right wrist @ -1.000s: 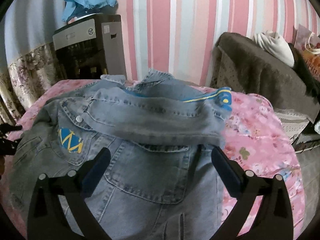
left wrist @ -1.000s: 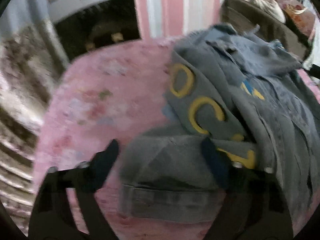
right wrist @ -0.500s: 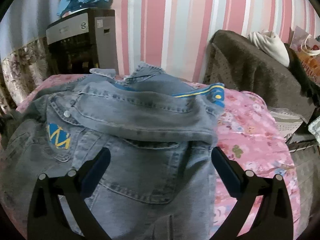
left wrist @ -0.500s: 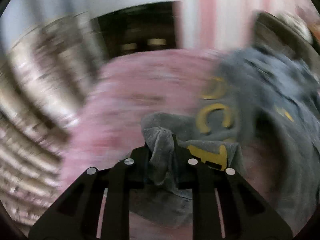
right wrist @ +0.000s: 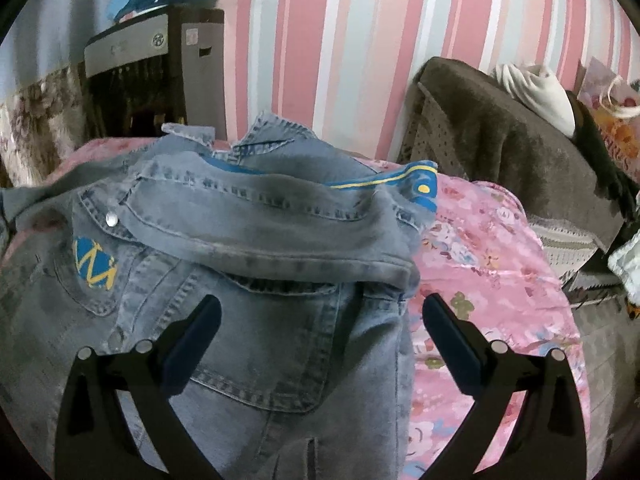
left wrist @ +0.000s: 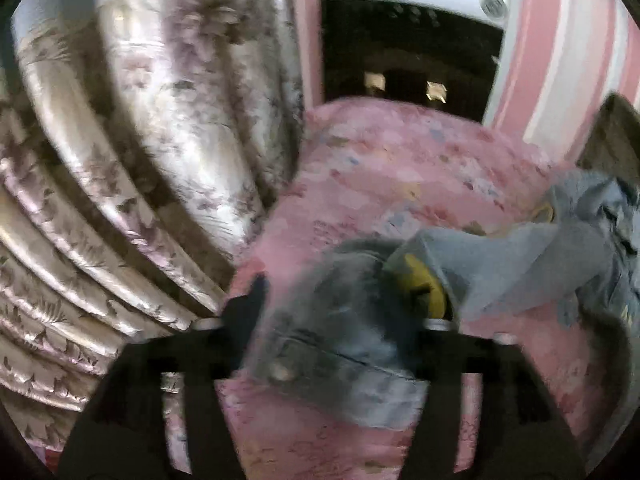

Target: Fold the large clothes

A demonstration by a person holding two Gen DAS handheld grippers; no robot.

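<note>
One sleeve [left wrist: 340,332] of the jacket [right wrist: 240,280] is lying between the left gripper's [left wrist: 344,312] jaws, which have just been opening and are standing wide, gripping nothing. Ahead of the right gripper [right wrist: 320,320], also wide and empty, the other sleeve is already lying folded across the chest. Most folding seems left.

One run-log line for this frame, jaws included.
task: fold denim jacket | left gripper: jaws just opened, cuff loose between | right gripper: open over jacket | surface: pink bedspread
</note>
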